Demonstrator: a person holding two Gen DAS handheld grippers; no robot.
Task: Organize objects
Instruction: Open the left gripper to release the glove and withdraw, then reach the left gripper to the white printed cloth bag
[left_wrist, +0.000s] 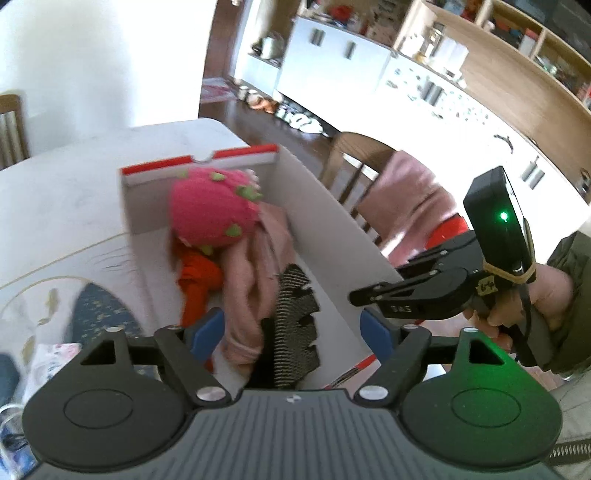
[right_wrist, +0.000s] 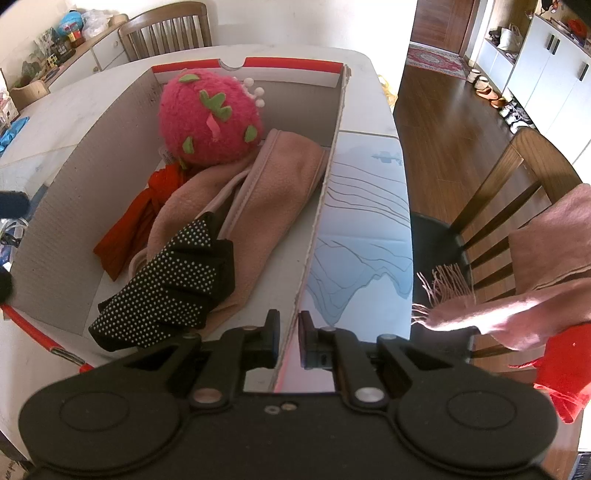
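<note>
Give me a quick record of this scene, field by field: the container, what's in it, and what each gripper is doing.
container: open cardboard box with red trim, on a white table
contents: pink strawberry plush, orange cloth, folded pink fleece, black dotted fabric
top item: black dotted fabric lies on the fleece
left gripper: open above the box, nothing between its fingers
right gripper: shut on the box's right wall
outside box: pink scarf draped on a wooden chair
</note>
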